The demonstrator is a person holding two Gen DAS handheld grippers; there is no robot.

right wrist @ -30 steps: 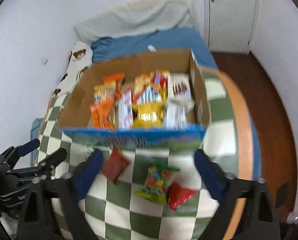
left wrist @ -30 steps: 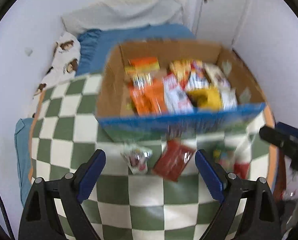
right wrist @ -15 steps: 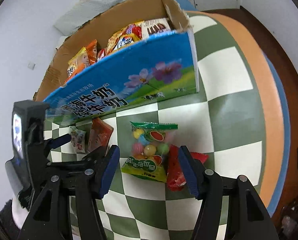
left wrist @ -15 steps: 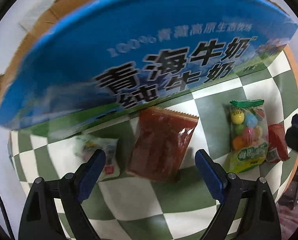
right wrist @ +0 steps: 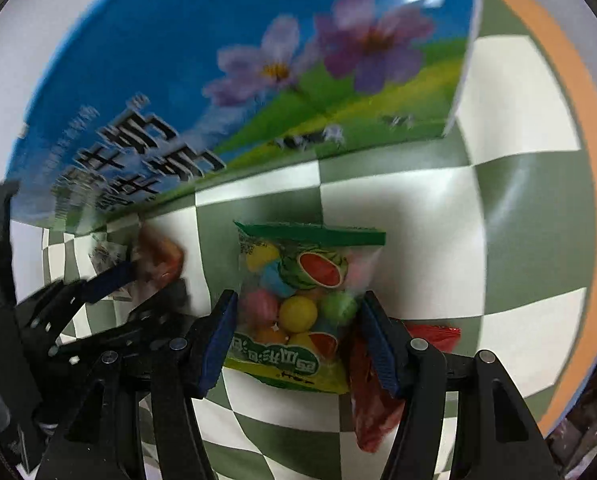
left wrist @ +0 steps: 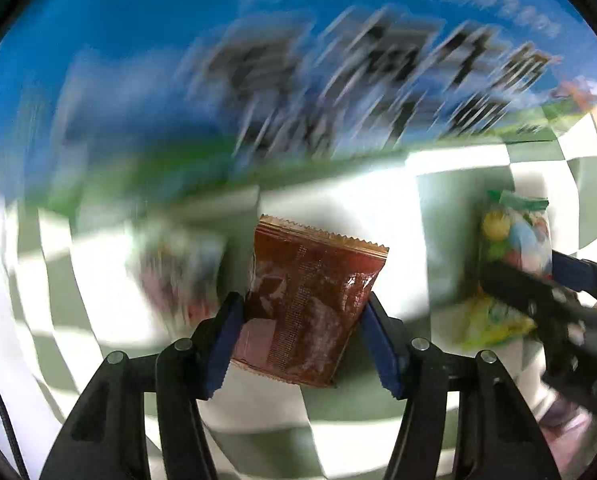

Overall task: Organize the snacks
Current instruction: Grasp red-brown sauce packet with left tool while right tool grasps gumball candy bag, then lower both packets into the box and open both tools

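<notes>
A small blurred packet [left wrist: 178, 276] lies farthest left on the checked bench [left wrist: 378, 412], just in front of the blue box [left wrist: 178, 60]. Next to it, the left gripper [left wrist: 302, 336] points down over the brown packet [left wrist: 310, 304]; its fingers [left wrist: 226, 340] have just been closing and now touch both side edges of the packet, which lies flat on the bench between them.

Further right lies the candy bag [right wrist: 302, 304], green-topped and full of coloured balls. The right gripper [right wrist: 298, 340] straddles it, fingers [right wrist: 218, 336] narrowed to the bag's width and meeting its sides. A red packet [right wrist: 374, 412] lies just beside the bag, partly under the right finger, near the bench's orange rim [right wrist: 578, 120]. The box stands just behind all four snacks.
</notes>
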